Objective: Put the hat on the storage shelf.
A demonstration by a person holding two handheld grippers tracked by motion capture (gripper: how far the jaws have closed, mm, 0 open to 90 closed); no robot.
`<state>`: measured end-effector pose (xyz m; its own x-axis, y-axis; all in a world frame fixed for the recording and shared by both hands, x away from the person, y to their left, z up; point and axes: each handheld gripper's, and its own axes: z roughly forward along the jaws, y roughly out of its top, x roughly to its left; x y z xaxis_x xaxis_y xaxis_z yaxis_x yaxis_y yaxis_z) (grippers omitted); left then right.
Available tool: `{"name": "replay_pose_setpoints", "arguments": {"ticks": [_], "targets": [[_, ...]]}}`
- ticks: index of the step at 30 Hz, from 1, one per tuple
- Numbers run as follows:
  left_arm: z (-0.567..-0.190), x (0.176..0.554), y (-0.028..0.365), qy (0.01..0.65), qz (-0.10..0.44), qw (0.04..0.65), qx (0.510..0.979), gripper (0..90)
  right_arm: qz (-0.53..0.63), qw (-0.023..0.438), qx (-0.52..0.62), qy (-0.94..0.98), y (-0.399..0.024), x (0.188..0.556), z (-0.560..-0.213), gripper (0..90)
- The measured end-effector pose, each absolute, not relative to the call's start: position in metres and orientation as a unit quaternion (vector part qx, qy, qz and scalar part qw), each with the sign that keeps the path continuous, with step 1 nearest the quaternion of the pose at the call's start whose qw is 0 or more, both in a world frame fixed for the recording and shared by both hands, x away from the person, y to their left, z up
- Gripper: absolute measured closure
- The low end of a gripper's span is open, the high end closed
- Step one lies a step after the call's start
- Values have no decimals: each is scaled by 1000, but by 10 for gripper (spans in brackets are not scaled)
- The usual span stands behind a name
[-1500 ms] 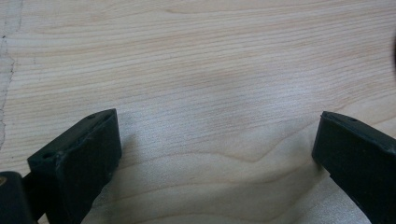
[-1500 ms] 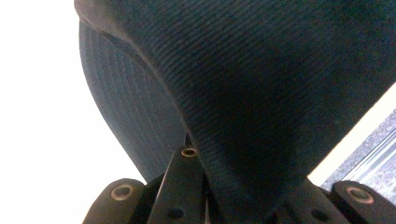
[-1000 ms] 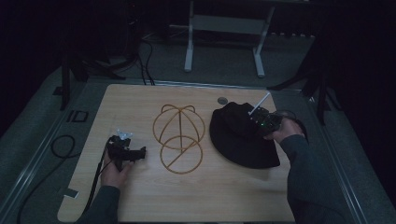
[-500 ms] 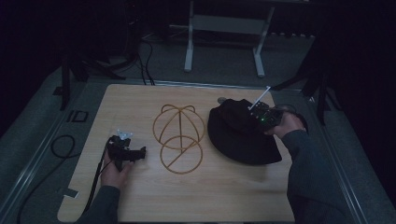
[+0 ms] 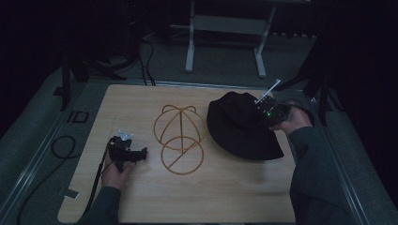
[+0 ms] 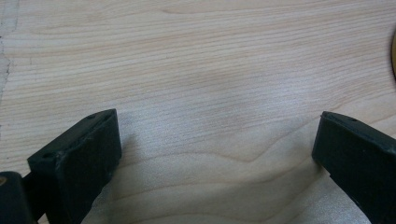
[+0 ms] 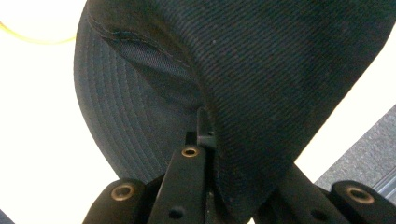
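Jaws of the right gripper (image 7: pixel 205 140) pressed together on a fold of the black bucket hat (image 7: pixel 261 70), cloth pinched between the pads at the edge where crown meets brim, stitched rows of the brim hanging to one side and mesh lining showing under the lifted fold. Seen from above, same gripper (image 5: pixel 272 111) at the far right edge of the hat (image 5: pixel 241 126), held in the right hand (image 5: pixel 291 121), thin white rod sticking up from its top and a small green light on its body. Hat right of the wire hat stand (image 5: pixel 179 139), just beside it, crown bunched up toward the gripper, brim spread low over the wooden table (image 5: pixel 225 197). Stand a golden frame of thin hoops, domed part toward the far side, round ring toward the near side, lying near the middle of the table. Left of the stand, well apart from the hat, left gripper (image 5: pixel 133 153) low over the wood in the left hand (image 5: pixel 117 169), pointing toward the stand, black cable trailing back along the forearm. Up close, its two black jaws standing wide apart, left gripper (image 6: pixel 215 140) holding nothing, bare wood grain between the pads. Beyond the far edge of the table, grey metal legs (image 5: pixel 225 42) on a dark floor.
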<state>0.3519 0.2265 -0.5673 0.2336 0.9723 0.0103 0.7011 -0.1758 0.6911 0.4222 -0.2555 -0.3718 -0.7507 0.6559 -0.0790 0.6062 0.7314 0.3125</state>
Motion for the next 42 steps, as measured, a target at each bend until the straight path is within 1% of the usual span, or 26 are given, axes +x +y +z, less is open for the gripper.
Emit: {"name": "replay_pose_setpoints", "arguments": {"ticks": [22,42], "targets": [[-567,352,226,573,233,289,731,15,142,109,309,934,-263,415,-338,871],[-567,352,225,572,233,289,731,15,175,108,302,931,-271,407,-313,870]]}}
